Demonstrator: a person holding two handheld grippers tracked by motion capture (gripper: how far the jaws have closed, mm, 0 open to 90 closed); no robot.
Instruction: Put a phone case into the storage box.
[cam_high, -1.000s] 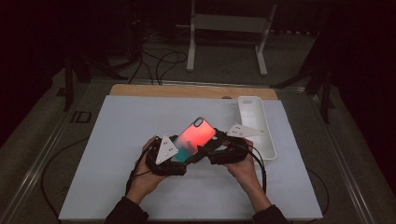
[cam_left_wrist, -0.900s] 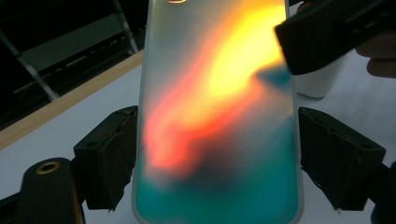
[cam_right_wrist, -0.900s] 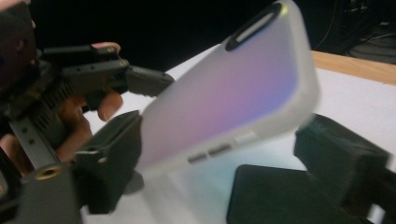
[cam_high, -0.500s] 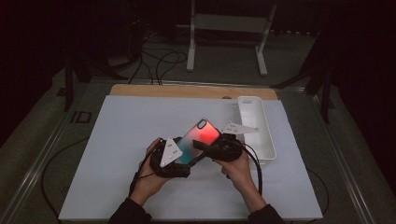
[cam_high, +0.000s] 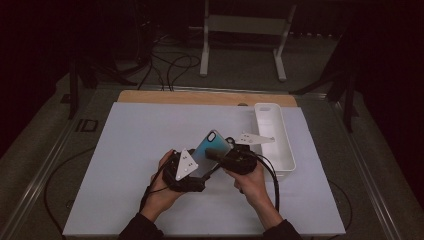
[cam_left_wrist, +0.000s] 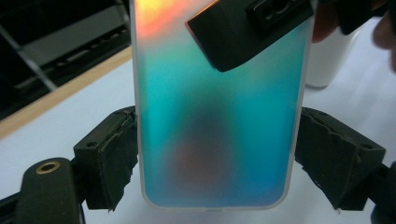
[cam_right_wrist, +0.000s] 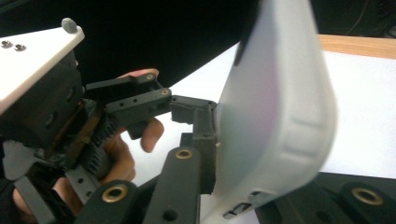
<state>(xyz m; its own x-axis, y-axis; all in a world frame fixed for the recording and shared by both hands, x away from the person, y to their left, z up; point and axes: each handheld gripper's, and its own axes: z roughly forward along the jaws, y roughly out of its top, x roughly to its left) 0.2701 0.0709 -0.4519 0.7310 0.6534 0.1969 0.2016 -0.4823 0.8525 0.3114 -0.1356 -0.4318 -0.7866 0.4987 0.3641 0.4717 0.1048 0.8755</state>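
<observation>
High view: both grippers meet over the white table (cam_high: 125, 165), the phone case (cam_high: 212, 145) tilted up between them.

Left gripper view: left gripper (cam_left_wrist: 217, 158) clamps the case's long edges.

Right gripper view: right gripper (cam_right_wrist: 219, 154), jaws just closing, pinches the case's side.

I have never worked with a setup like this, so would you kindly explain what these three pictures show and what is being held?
A person holds a hand-operated two-jaw tool in each hand. The high view looks down on the white table; the other two come from cameras riding on the tools. The left gripper clamps a phone case by its long edges. The right gripper, whose jaws have just been closing, pinches the case's side. An empty white tray lies on the table at the right.
</observation>
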